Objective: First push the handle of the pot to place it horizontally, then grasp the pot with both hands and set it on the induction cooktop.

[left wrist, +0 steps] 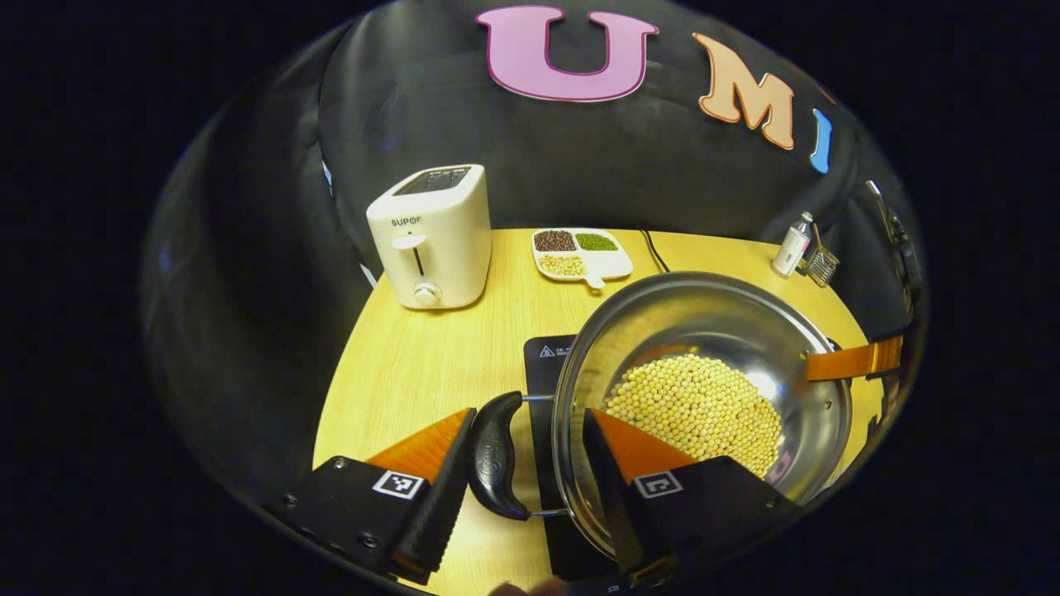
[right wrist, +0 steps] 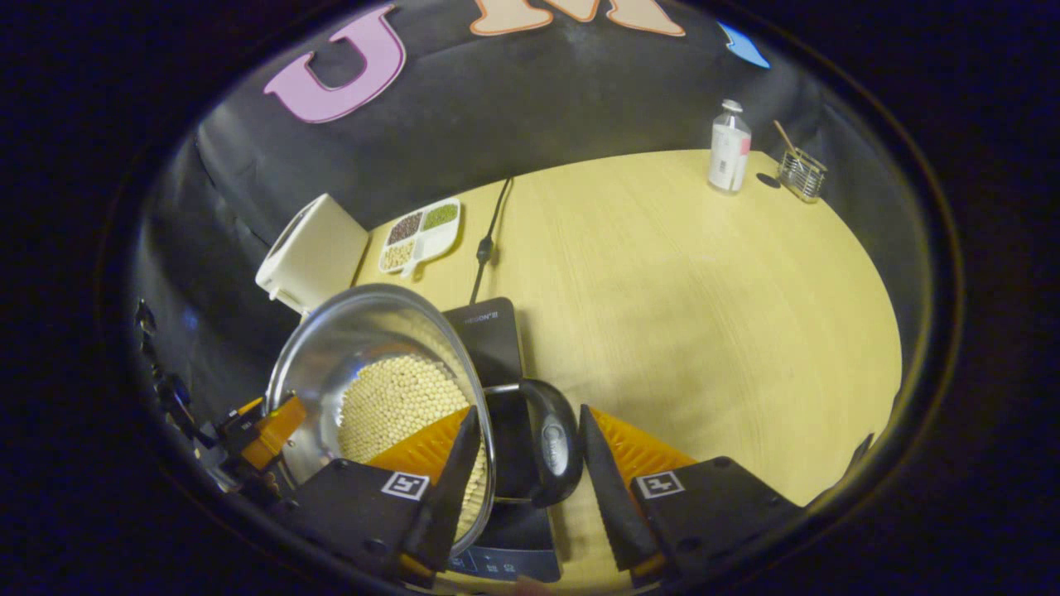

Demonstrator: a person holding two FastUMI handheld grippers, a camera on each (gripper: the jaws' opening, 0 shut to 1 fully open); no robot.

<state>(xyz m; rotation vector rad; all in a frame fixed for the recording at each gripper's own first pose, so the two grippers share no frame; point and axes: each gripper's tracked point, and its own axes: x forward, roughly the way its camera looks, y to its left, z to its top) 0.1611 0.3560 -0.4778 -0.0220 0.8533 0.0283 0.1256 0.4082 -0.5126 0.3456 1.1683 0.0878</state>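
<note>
Pot [left wrist: 704, 397] full of pale yellow beans [left wrist: 696, 410] sits right in front of both grippers, over the dark induction cooktop [left wrist: 546, 364] on the wooden table [left wrist: 431, 364], though I can't tell whether it's resting on the glass or held just above it. Left gripper [left wrist: 530, 451] has its fingers spread around the pot's near side handle [left wrist: 494, 455]: one finger sits just outside the handle on the left, the other reaches over the rim into the pot, its tip beside the beans. Looks like a straddle more than a squeeze, and I can't tell whether both fingers really press on anything. Same story in the right gripper view: right gripper [right wrist: 530, 451] straddles the other side handle [right wrist: 551, 451], the left-hand finger over the rim inside the pot [right wrist: 373, 364], the right-hand finger just beyond the handle, small gaps visible. Both handles lie flat, sticking out sideways from the rim. Across the pot from the left gripper, the far gripper's finger shows at the opposite rim. Farther ahead of the left gripper stand a white toaster [left wrist: 431, 236] and a divided dish of beans [left wrist: 580, 252], with a small bottle [left wrist: 792, 244] and a wire holder [left wrist: 821, 265] off to the far right.
</note>
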